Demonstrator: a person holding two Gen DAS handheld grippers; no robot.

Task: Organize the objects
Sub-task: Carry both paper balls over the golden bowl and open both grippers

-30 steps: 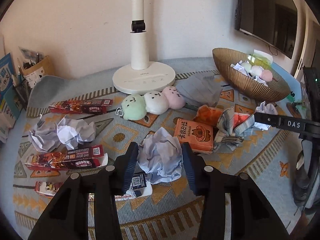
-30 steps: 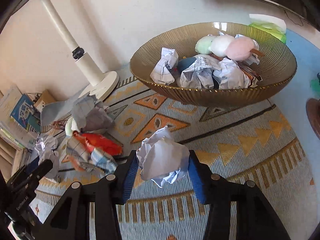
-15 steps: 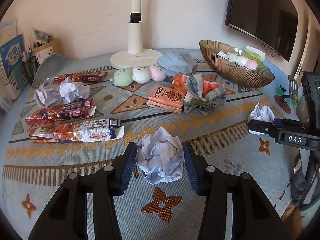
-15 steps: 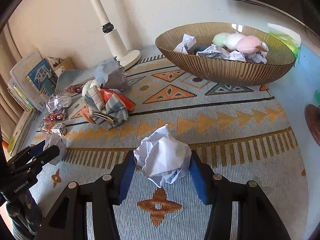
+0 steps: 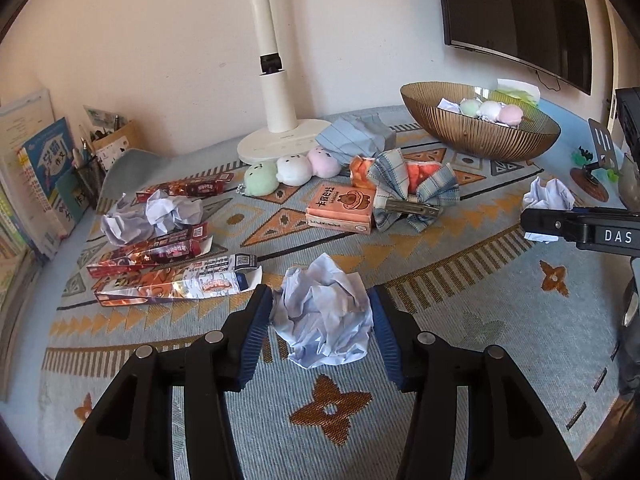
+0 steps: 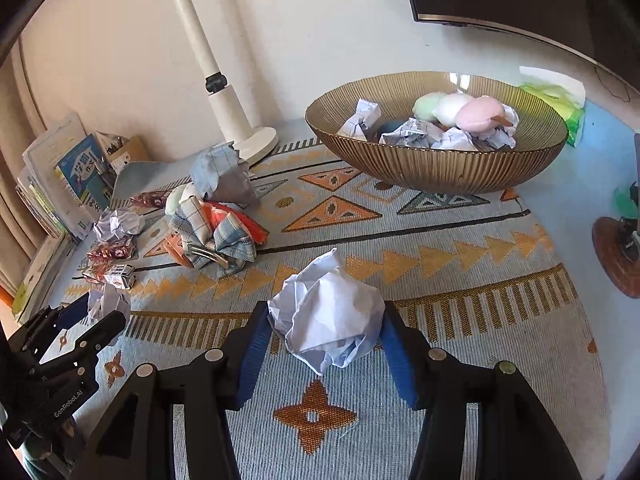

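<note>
My left gripper (image 5: 322, 312) is shut on a crumpled paper ball (image 5: 324, 316), held above the patterned mat near its front edge. My right gripper (image 6: 326, 328) is shut on another crumpled paper ball (image 6: 328, 320), also above the mat, and shows from the side in the left wrist view (image 5: 548, 216). The left gripper shows at the lower left of the right wrist view (image 6: 104, 312). A ribbed golden bowl (image 6: 436, 168) at the back right holds paper balls and a three-ball plush. More paper balls (image 5: 156, 216) lie at the left.
A white lamp base (image 5: 284, 144) stands at the back. Snack boxes (image 5: 176, 284), a plush trio (image 5: 288, 168), an orange box (image 5: 344, 208), a plaid bow (image 5: 412, 196) and a grey cloth (image 5: 352, 140) lie mid-mat. Books (image 5: 36, 184) stand at the left.
Both grippers have pulled back from the clutter and bowl toward the front of the mat, each still holding its paper ball. The view now takes in more of the table.
</note>
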